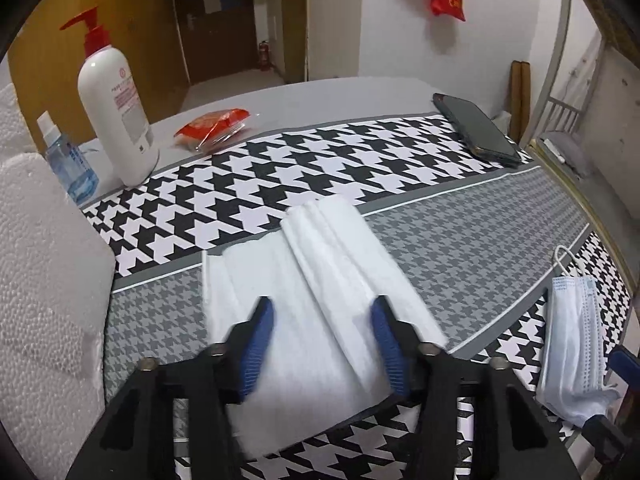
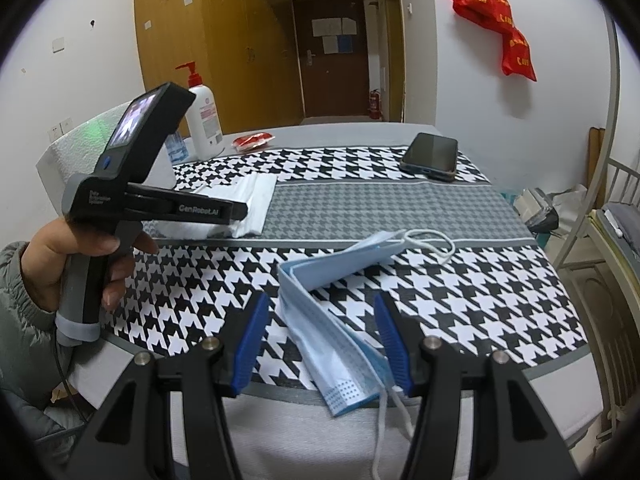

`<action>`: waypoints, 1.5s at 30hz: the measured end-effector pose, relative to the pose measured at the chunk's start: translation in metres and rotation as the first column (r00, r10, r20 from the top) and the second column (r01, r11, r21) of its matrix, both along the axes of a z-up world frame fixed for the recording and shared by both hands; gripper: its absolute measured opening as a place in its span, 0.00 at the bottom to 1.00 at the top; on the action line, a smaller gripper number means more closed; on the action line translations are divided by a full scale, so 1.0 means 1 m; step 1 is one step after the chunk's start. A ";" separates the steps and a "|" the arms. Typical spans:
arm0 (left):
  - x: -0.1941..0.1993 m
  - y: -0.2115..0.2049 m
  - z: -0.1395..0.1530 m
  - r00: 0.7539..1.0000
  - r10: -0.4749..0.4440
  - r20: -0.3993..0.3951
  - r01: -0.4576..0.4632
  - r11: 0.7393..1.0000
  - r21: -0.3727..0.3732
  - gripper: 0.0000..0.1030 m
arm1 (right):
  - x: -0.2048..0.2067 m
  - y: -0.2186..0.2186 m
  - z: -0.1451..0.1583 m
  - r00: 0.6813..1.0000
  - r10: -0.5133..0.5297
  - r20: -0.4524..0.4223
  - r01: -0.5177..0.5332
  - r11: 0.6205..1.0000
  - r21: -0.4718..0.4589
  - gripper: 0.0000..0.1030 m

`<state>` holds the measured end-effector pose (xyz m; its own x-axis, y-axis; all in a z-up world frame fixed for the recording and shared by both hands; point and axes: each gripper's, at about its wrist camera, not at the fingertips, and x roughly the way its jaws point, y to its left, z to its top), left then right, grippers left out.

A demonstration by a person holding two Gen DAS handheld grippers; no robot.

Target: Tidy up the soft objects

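A folded white cloth (image 1: 320, 248) lies on the grey band of the houndstooth tablecloth (image 1: 480, 232). My left gripper (image 1: 324, 300) hovers low over its near half. Its blue pads (image 1: 260, 340) stand apart on either side of the cloth's ridge and do not press it. The right wrist view shows the same gripper (image 2: 240, 210), held by a hand, with its tips over the cloth (image 2: 260, 192). A folded light blue face mask (image 2: 320, 320) lies near the table's front edge, also seen in the left wrist view (image 1: 572, 344). My right gripper (image 2: 320, 296) is open, its fingers straddling the mask.
At the back left stand a white pump bottle (image 1: 116, 120), a small blue bottle (image 1: 72, 164) and a red packet (image 1: 212, 128). A dark phone (image 1: 476, 128) lies at the back right. A white foam block (image 1: 40, 280) borders the left, and a metal bed frame (image 2: 616, 208) the right.
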<state>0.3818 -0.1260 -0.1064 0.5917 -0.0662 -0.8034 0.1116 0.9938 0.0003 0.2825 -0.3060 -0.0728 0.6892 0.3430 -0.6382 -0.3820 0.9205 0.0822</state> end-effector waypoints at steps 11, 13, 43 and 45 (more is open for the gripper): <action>-0.017 0.011 0.012 0.997 -0.056 0.047 0.061 0.994 -0.094 0.06 | -0.002 0.002 0.004 1.000 0.006 0.000 -0.006 0.999 -0.032 0.58; -0.024 0.013 0.020 0.995 -0.061 0.082 0.069 0.993 -0.092 0.06 | 0.000 0.005 0.003 1.000 0.011 -0.002 -0.011 0.999 -0.041 0.58; -0.123 0.051 0.080 0.950 -0.061 0.307 0.108 0.984 -0.139 0.06 | 0.019 0.041 -0.016 0.993 0.083 -0.079 -0.091 0.990 -0.104 0.06; -0.126 0.053 0.083 0.947 -0.067 0.314 0.113 0.985 -0.131 0.06 | 0.019 0.038 -0.013 0.994 0.081 -0.074 -0.085 0.994 -0.064 0.05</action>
<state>0.2559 -0.0732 -0.0232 0.7942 -0.2333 -0.5611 0.2182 0.9713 -0.0951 0.3014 -0.2680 -0.0854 0.6123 0.3518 -0.7080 -0.4527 0.8902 0.0508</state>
